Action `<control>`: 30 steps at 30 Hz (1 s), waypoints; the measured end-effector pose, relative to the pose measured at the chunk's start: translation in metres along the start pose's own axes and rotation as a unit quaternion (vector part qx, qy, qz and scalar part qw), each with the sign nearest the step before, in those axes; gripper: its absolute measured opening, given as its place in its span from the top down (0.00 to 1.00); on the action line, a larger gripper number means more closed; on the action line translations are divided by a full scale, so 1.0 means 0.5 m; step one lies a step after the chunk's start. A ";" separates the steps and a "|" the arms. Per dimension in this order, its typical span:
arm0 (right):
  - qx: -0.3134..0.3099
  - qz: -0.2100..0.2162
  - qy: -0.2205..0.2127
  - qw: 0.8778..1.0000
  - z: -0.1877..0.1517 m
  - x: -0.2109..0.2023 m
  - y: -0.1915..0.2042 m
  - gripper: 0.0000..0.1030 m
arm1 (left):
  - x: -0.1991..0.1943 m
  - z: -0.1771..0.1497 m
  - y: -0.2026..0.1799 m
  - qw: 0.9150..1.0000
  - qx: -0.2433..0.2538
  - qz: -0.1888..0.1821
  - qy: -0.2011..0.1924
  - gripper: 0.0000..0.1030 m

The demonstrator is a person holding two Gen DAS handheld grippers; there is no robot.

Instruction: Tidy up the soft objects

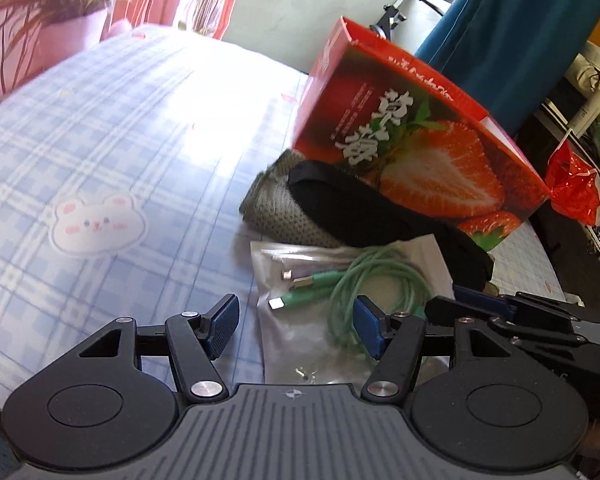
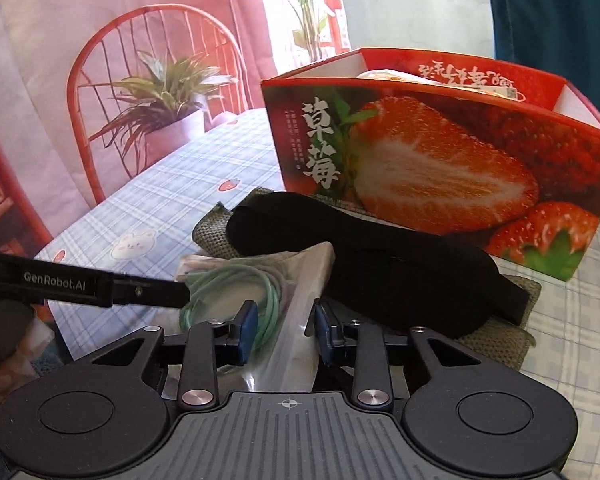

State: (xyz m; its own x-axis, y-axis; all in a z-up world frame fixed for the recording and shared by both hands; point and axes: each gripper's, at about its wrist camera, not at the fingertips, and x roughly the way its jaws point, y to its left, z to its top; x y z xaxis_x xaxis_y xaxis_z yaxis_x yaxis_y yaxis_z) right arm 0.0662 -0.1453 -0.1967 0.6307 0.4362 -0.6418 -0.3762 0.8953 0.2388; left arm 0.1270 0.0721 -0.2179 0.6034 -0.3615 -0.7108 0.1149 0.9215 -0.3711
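A clear plastic bag (image 1: 300, 344) holding a coiled green cable (image 1: 376, 280) lies on the blue plaid tablecloth (image 1: 120, 152). Behind it a black eye mask (image 1: 360, 212) rests on a folded grey knitted cloth (image 1: 276, 208). A red strawberry box (image 1: 412, 136) stands behind them. My left gripper (image 1: 296, 330) is open just above the bag. My right gripper (image 2: 286, 330) is open, with its fingers on either side of the bag's (image 2: 296, 300) raised edge. The cable (image 2: 236, 284), mask (image 2: 380, 252), cloth (image 2: 496, 340) and open-topped box (image 2: 440, 152) also show in the right wrist view.
A red crinkled bag (image 1: 572, 188) lies at the table's right edge. A dark teal curtain (image 1: 512, 36) hangs behind. A printed backdrop with a red chair and potted plant (image 2: 160, 100) stands at the table's far side. The left gripper's arm (image 2: 80, 284) reaches in from the left.
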 end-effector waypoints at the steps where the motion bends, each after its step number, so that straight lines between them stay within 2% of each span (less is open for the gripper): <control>1: 0.002 0.001 -0.001 1.000 -0.002 0.000 -0.002 0.72 | 0.003 -0.002 0.000 1.000 -0.001 -0.003 0.001 0.37; 5: 0.009 0.004 -0.005 1.000 -0.008 -0.001 -0.006 0.72 | 0.005 -0.003 0.003 1.000 -0.011 -0.024 0.001 0.38; 19: 0.024 0.004 -0.014 1.000 -0.023 -0.005 -0.012 0.72 | 0.028 0.008 -0.009 1.000 -0.004 -0.029 -0.003 0.37; 23: 0.043 0.008 -0.012 0.999 -0.026 -0.004 -0.021 0.72 | 0.020 0.001 0.008 0.997 -0.038 -0.063 0.011 0.37; 27: 0.049 0.011 -0.011 0.999 -0.027 0.000 -0.023 0.72 | 0.019 -0.002 0.011 0.996 -0.049 -0.067 0.011 0.37; 28: 0.049 0.010 -0.011 0.999 -0.027 0.000 -0.022 0.72 | 0.019 -0.003 0.009 0.997 -0.048 -0.066 0.010 0.39; 29: 0.049 0.010 -0.011 0.999 -0.027 0.000 -0.020 0.72 | 0.021 -0.003 0.008 0.996 -0.050 -0.074 0.013 0.48; 30: 0.049 0.011 -0.012 0.999 -0.027 0.000 -0.019 0.73 | 0.023 -0.003 0.008 0.995 -0.050 -0.085 0.017 0.52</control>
State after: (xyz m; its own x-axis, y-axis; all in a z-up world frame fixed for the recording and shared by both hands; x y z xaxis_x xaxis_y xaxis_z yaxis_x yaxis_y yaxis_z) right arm 0.0607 -0.1553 -0.2086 0.6392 0.4560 -0.6192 -0.3220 0.8899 0.3230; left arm 0.1332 0.0712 -0.2287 0.5547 -0.5175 -0.6515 0.1333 0.8282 -0.5443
